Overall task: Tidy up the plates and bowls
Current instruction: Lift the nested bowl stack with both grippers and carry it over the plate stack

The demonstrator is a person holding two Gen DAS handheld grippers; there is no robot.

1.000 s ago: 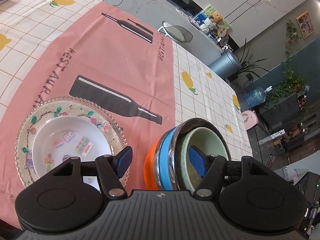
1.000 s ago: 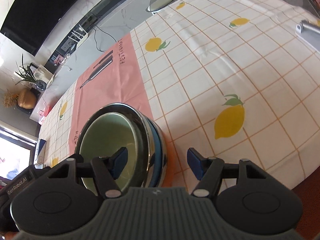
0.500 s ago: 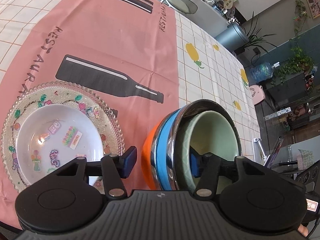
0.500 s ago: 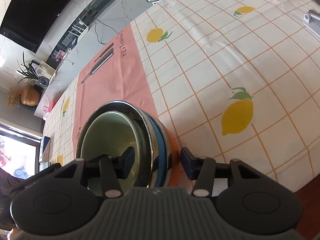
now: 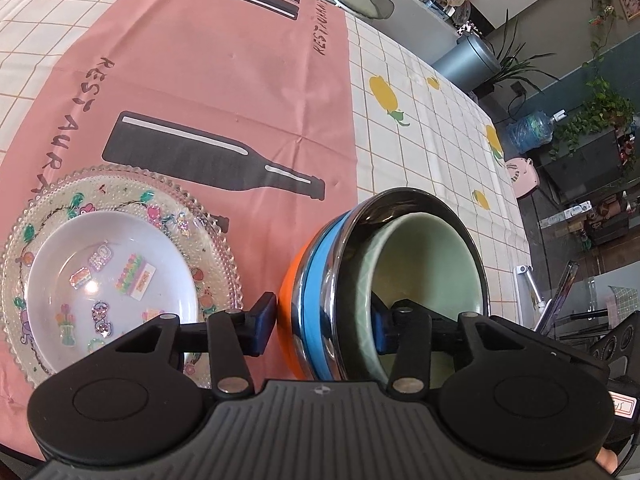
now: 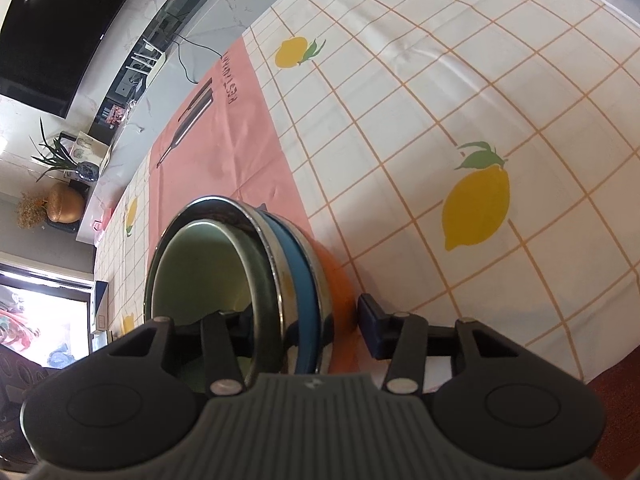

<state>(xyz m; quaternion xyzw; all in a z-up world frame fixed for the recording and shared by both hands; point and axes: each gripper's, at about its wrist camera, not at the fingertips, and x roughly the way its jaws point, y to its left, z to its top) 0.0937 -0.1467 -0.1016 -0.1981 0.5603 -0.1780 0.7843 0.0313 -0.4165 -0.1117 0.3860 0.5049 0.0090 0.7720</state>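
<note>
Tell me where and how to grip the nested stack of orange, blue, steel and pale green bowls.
Grip the nested bowl stack by its rim wall on two opposite sides, one finger inside the pale green bowl, one outside against the orange bowl. The round body is likely too wide to span; the left gripper and right gripper already straddle it.

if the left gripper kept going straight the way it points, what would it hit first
Most likely the nested bowl stack itself: the left gripper already straddles its near wall, jaws closing in, one inside the green bowl, one outside by the orange bowl. Depth is unclear.
</note>
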